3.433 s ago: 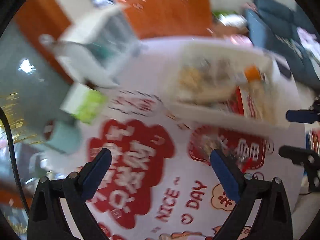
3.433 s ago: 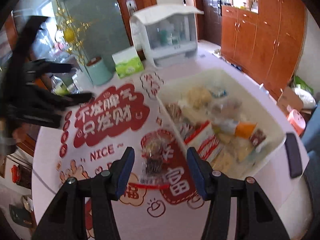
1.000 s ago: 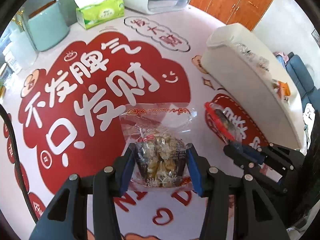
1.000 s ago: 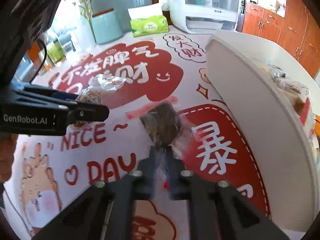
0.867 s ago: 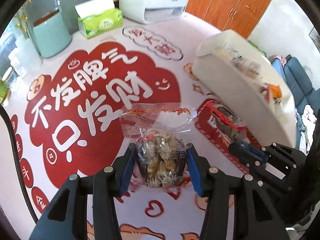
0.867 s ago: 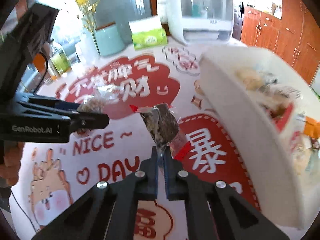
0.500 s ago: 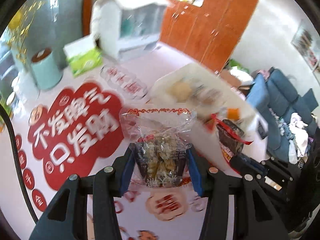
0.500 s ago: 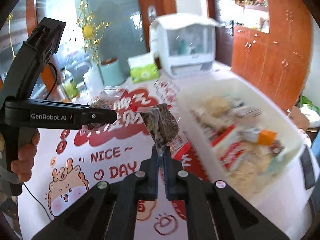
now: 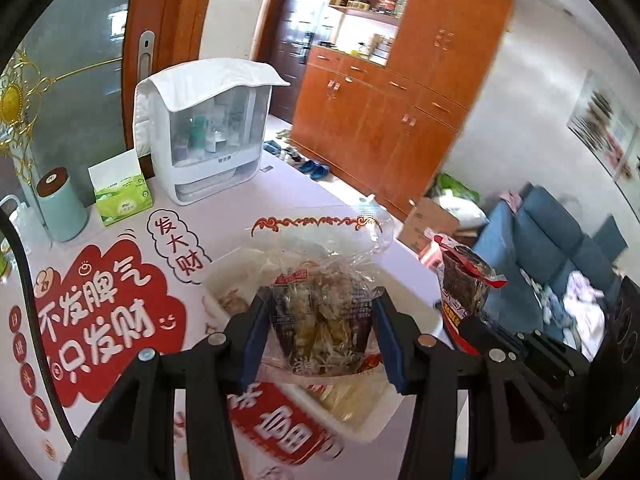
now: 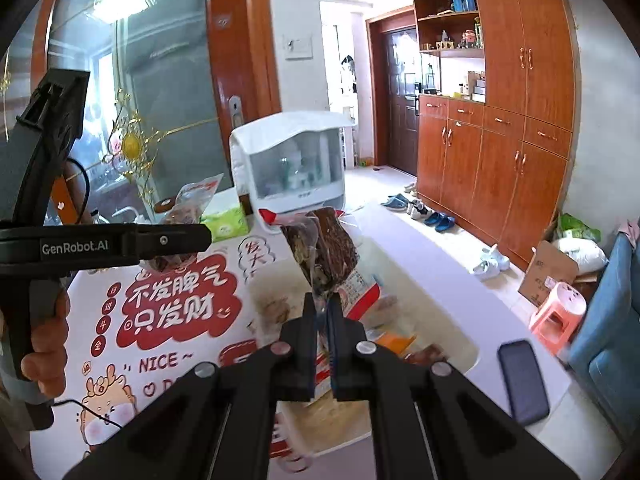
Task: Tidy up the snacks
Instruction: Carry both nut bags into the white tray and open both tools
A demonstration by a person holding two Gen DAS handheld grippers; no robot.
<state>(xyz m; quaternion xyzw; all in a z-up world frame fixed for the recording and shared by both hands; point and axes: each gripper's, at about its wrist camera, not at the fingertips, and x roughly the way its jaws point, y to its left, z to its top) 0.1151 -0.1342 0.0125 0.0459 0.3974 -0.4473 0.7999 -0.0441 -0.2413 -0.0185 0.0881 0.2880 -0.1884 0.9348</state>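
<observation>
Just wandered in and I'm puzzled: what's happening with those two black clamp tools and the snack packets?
A person is tidying snacks with a handheld gripper in each hand. The left gripper clamps a clear packet of pale, shredded-looking snack. The right gripper pinches the edge of a clear packet of dark brown snack with red trim. Both packets hang in the air above the white plastic bin, already holding other snacks, on the red-and-white printed tablecloth.

A tissue box [image 9: 122, 196] sits on the table [image 9: 304, 196] between canister [image 9: 60, 208] at nine o'clock and cabinet [image 9: 208, 128] at three.
</observation>
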